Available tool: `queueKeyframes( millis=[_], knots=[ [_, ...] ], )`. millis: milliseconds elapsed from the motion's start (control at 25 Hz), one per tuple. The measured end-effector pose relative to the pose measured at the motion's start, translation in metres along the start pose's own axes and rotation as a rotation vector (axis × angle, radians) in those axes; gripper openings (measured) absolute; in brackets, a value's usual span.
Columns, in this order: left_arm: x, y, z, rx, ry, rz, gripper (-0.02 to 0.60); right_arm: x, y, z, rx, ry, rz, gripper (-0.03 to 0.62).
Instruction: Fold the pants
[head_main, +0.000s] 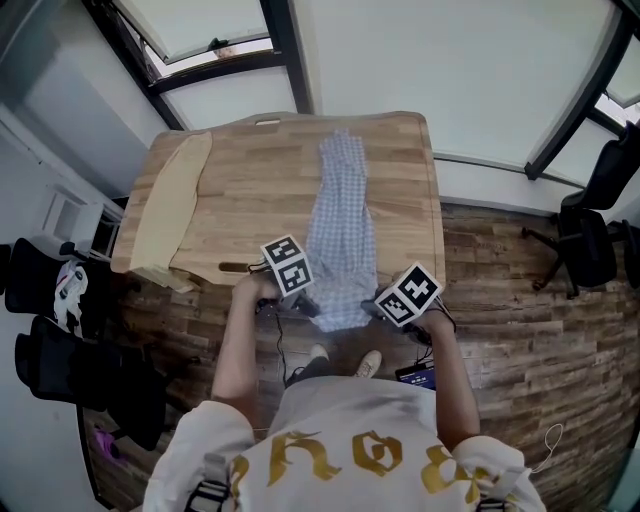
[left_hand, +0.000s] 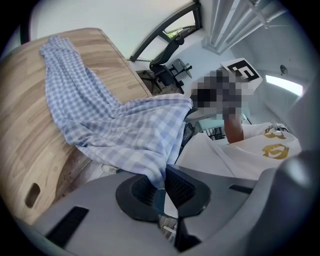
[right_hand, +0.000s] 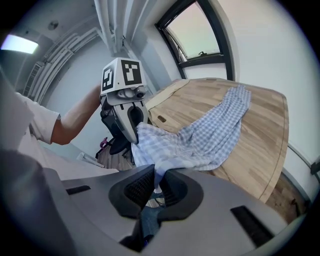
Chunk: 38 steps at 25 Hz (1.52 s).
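Pants (head_main: 343, 215): blue-checked, stretched as a narrow strip on the wooden table (head_main: 240, 180) (whether already doubled leg on leg, not discernible). Long axis near to far. Far end close to the far edge, near end past the near edge and held up there.

Left gripper (head_main: 306, 304): closed on the near-left corner of the fabric, checked cloth pinched between the ribbed pads in the left gripper view. Right gripper (head_main: 373, 312): closed likewise on the near-right corner, cloth gathered into the pads. Both grippers close together at the near edge, near hem spanning between them, neither nearer to the far end than the other.

Governing relation: entire garment lying away from the jaws, toward the far side, roughly in line with the pointing direction of both grippers.

Probable next move, as judged from this layout: crosswise fold, not yet made.
- Carry the near end up, over and far, toward the far end.
- Keep both corners level and in step (uneven travel likely to skew the fold line).
- Keep the hem taut between the grippers to limit sag in the middle.

Beige cloth (head_main: 170, 200) on the left part of the table: well apart from the pants, outside the expected path.
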<state>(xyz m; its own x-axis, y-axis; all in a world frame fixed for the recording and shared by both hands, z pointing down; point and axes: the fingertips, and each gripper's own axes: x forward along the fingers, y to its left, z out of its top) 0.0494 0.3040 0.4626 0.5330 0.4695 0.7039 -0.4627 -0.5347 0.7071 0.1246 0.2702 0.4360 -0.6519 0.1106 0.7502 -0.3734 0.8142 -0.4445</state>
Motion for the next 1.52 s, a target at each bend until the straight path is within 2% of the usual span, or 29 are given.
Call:
queueKeyframes(
  millis=[240,360,720,880,1160,1520],
  knots=[
    [-0.037,-0.003,0.028,0.040,-0.022,0.018,0.052,-0.024,-0.022,0.031,-0.037,-0.049,-0.009,0.038],
    [-0.055,0.009,0.044,0.058,-0.011,0.019,0.052,-0.028,-0.040,0.052,-0.051,-0.060,-0.008,0.038],
    [-0.123,0.087,0.109,0.111,0.038,-0.058,0.052,-0.013,-0.135,0.134,-0.028,-0.030,-0.024,0.038],
    [-0.160,0.123,0.138,0.139,0.065,-0.066,0.052,-0.011,-0.176,0.182,-0.016,-0.028,-0.031,0.038],
    [-0.213,0.172,0.180,0.193,0.097,-0.075,0.052,-0.012,-0.229,0.242,0.008,-0.049,-0.051,0.038],
    [-0.240,0.242,0.227,0.204,0.123,-0.107,0.052,0.010,-0.304,0.281,0.102,-0.049,-0.079,0.038]
  ],
)
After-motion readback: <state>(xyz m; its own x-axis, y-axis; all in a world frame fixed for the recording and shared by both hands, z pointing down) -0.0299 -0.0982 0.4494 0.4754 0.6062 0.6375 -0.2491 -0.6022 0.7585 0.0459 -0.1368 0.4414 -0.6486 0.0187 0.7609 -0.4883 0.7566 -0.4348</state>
